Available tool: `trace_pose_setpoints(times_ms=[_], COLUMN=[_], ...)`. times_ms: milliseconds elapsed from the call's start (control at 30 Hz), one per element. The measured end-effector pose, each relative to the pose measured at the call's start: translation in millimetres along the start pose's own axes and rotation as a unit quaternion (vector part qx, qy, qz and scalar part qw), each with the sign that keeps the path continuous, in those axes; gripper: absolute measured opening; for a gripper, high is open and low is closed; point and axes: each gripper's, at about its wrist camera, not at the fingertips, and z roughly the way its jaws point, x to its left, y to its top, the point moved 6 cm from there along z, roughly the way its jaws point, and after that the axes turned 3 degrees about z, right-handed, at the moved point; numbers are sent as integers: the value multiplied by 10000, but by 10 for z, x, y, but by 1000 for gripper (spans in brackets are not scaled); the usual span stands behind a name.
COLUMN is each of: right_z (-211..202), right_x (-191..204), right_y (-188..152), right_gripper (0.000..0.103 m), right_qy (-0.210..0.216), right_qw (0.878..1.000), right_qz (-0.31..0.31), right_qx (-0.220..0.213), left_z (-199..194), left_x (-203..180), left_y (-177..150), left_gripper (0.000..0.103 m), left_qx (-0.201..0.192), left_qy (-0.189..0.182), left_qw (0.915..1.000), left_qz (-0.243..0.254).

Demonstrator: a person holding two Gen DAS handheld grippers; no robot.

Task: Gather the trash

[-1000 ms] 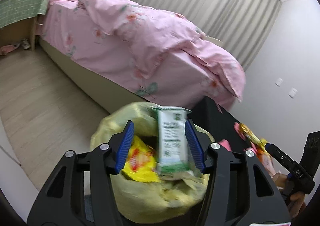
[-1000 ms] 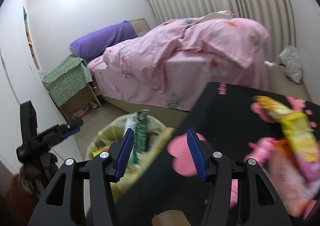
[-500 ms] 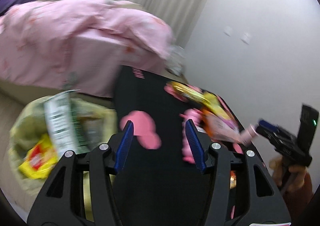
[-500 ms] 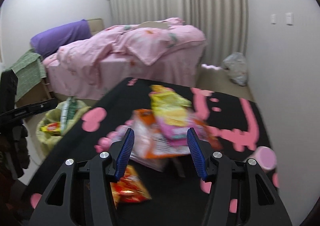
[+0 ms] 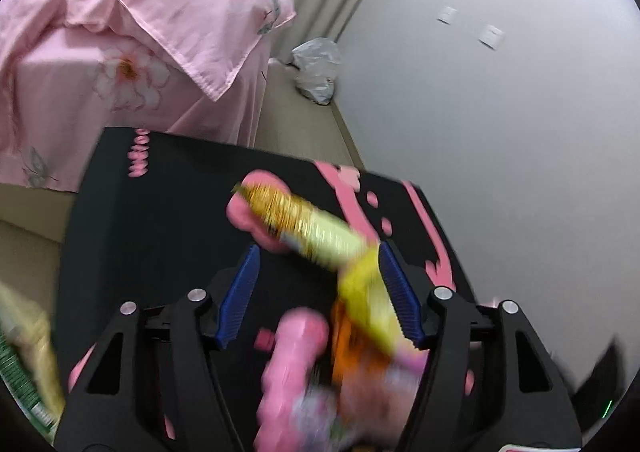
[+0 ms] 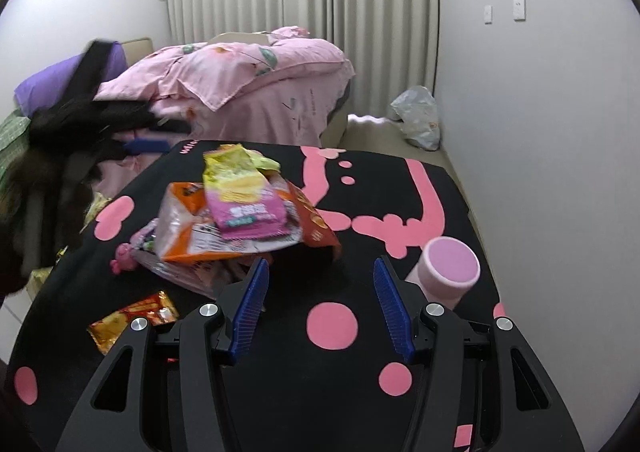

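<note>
A pile of snack wrappers lies on the black table (image 6: 400, 211) with pink shapes: a yellow-and-pink chip bag (image 6: 240, 191) on top of an orange bag (image 6: 316, 232). A small gold-orange wrapper (image 6: 132, 316) lies apart, nearer me. My right gripper (image 6: 320, 300) is open just in front of the pile, with nothing between its pads. My left gripper (image 5: 320, 292) hangs over the same pile, its jaws opening. The blurred yellow bag (image 5: 320, 228) runs past the right pad, and nothing is pinched. The yellow trash bag (image 5: 28, 332) shows at the far left with a green wrapper (image 5: 16, 384) in it.
A pink cup (image 6: 450, 268) lies on its side at the table's right. A bed with a pink duvet (image 6: 248, 83) stands behind the table. A white plastic bag (image 6: 416, 115) sits on the floor by the wall. A person's hand and the left gripper (image 6: 144, 145) blur at the table's left edge.
My left gripper let go of the green wrapper into the trash bag, then swung right over the table's pile. My right gripper turned right, from the bag side to face the pile.
</note>
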Motion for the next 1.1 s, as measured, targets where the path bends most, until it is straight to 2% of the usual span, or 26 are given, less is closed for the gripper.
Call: trace_pose_setpoints(times_ms=[67,167,267,333,400,433,467,500,533,567,733,900,967,1100], right_z=[46,104,138,158,165,166,163,158,155,145,151,98,68,-5], right_x=[-26,-88,-103,-91,-54,-32,1,37,58,98,185,330,427,676], right_y=[-24,-75,-115,-133,-131,-124,-106,-83,-65,-35,97,192,196,149], right_gripper=[52,52,52,52,52,52,52,52,52,52,52,52,52,52], right_qy=[-9,61,82,96,107,124,147,170,185,219,455,737,939,1179], right_qw=[10000,9998,9997,9997,9997,9997,9997,9996,9996,9994,9986,9969,9949,9906], right_qz=[29,126,127,102,45,9,-45,-108,-148,-224,-256,-274,-352,-678], right_qx=[38,122,189,220,235,229,212,192,181,159,128,63,83,167], left_z=[235,621,899,984,975,966,949,922,838,721,-69,-771,-935,-1078], left_x=[86,226,291,298,273,272,265,255,244,233,204,396,455,566], left_y=[131,191,167,150,132,120,102,92,79,71,67,-10,-108,-465], left_gripper=[64,64,64,63,58,52,44,43,40,32,32,32,32,32], left_qx=[154,589,976,1060,1079,1124,1179,1203,1152,1046,369,-95,-104,225], left_qy=[137,404,342,367,488,503,393,279,143,64,-264,-437,-433,-478], left_qw=[9994,9949,9897,9886,9889,9887,9885,9886,9897,9917,9983,9975,9976,9973], left_qz=[-288,-714,-991,-1001,-897,-858,-860,-865,-835,-745,-367,-544,-535,-514])
